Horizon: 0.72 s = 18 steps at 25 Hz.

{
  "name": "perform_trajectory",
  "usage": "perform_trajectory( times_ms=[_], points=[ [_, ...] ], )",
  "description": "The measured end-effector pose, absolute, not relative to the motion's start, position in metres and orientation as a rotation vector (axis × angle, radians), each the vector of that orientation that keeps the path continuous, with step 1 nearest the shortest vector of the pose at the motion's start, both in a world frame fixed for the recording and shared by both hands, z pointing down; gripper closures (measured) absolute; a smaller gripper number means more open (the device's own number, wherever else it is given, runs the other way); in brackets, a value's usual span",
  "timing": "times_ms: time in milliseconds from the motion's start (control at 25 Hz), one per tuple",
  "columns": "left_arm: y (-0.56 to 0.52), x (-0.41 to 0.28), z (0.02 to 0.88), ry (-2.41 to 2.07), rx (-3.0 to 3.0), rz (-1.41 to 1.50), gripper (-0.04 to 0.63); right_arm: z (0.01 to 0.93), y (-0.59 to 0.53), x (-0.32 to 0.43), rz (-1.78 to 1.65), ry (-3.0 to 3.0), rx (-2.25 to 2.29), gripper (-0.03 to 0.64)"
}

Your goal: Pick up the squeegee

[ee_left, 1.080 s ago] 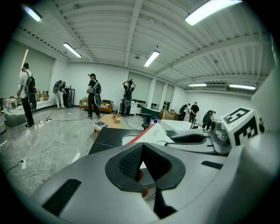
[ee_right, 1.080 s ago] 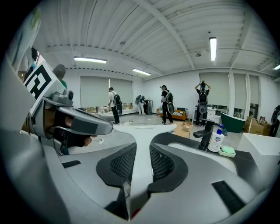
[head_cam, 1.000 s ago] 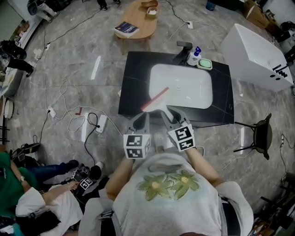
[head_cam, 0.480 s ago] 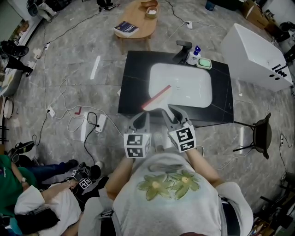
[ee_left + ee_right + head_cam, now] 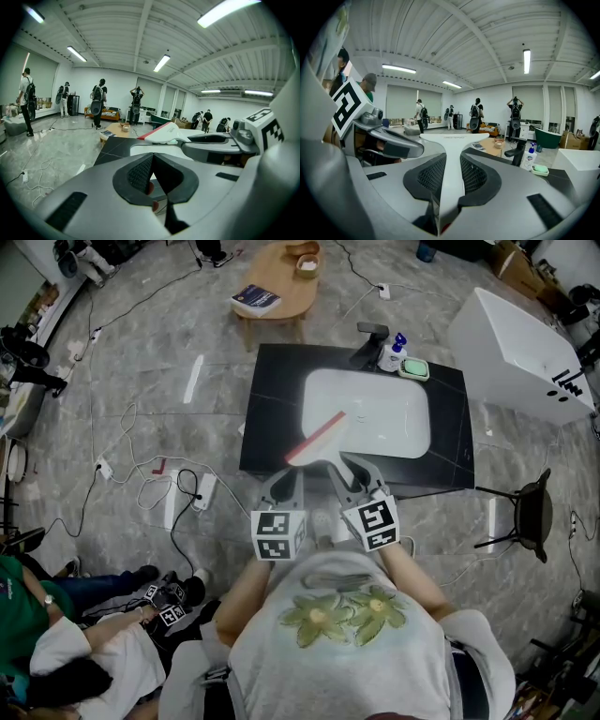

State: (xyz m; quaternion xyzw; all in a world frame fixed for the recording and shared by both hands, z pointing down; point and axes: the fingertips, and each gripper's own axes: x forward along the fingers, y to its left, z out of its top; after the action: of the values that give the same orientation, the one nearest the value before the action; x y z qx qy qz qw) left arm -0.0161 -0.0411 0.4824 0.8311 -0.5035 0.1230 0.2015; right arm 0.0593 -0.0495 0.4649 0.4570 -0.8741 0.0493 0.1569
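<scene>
right gripper: clamped on the white handle of the squeegee. In the right gripper view the handle runs straight up between the two black pads, one pressing on each side, so the jaws sit only as far apart as the handle is thick.

squeegee: head at the far end, red blade edge tilted, hanging over the near-left part of the sink. From the left gripper view the head looks to be up in the air, not lying on the counter.

left gripper: just left of the right one, near edge of the counter. Its pads meet at the tips in its own view and there's nothing in them.

counter: black top with the white sink let into it.

far end of the counter: dark faucet, a soap bottle just right of it, then a green soap dish.

further back: round wooden table with a book on it.

right side: big white tub, and a black chair nearer.

floor on the left: loose cables and a power strip, with people crouched down in the near-left corner.
</scene>
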Motion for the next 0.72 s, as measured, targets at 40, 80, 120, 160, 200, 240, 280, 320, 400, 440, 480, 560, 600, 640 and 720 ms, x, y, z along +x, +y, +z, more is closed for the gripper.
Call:
perform_trajectory(
  times_ms=[40,80,120,160,200,240,280,320,400,440,480,560,600,640,720],
  points=[
    [-0.0410,-0.0162,0.4824,-1.406,2.322,0.344,0.584,0.4637,-0.0491,0.0584,0.139,-2.504,1.304,0.520],
    [-0.0409,-0.0165,0.4824,-1.407,2.322,0.345,0.584,0.4624,-0.0485,0.0574,0.136,-2.505,1.301,0.520],
    [-0.0405,-0.0169,0.4824,-1.408,2.322,0.346,0.584,0.4608,-0.0478,0.0564,0.133,-2.507,1.299,0.520],
    [-0.0401,-0.0173,0.4823,-1.409,2.322,0.346,0.584,0.4591,-0.0470,0.0553,0.131,-2.511,1.297,0.520],
    [-0.0397,-0.0176,0.4820,-1.411,2.322,0.345,0.584,0.4573,-0.0462,0.0543,0.127,-2.514,1.295,0.520],
    [-0.0394,-0.0180,0.4816,-1.412,2.322,0.343,0.584,0.4559,-0.0456,0.0533,0.123,-2.518,1.291,0.520],
    [-0.0393,-0.0183,0.4812,-1.414,2.322,0.342,0.584,0.4551,-0.0453,0.0524,0.119,-2.520,1.287,0.520],
    [-0.0393,-0.0186,0.4809,-1.416,2.321,0.342,0.584,0.4551,-0.0452,0.0518,0.118,-2.520,1.282,0.520],
    [-0.0392,-0.0186,0.4802,-1.415,2.322,0.344,0.584,0.4565,-0.0451,0.0519,0.122,-2.512,1.279,0.520],
    [-0.0388,-0.0184,0.4799,-1.414,2.322,0.344,0.584,0.4571,-0.0447,0.0523,0.124,-2.508,1.279,0.520],
    [-0.0384,-0.0183,0.4798,-1.413,2.323,0.344,0.584,0.4573,-0.0442,0.0526,0.125,-2.506,1.279,0.520],
    [-0.0375,-0.0182,0.4803,-1.412,2.322,0.342,0.584,0.4575,-0.0430,0.0529,0.125,-2.505,1.280,0.520],
    [-0.0370,-0.0182,0.4809,-1.412,2.322,0.341,0.584,0.4577,-0.0423,0.0529,0.126,-2.506,1.281,0.520],
    [-0.0365,-0.0179,0.4814,-1.411,2.322,0.341,0.584,0.4582,-0.0416,0.0531,0.128,-2.505,1.281,0.520],
    [-0.0351,-0.0170,0.4824,-1.406,2.323,0.342,0.584,0.4600,-0.0400,0.0540,0.133,-2.499,1.282,0.520]
  ],
)
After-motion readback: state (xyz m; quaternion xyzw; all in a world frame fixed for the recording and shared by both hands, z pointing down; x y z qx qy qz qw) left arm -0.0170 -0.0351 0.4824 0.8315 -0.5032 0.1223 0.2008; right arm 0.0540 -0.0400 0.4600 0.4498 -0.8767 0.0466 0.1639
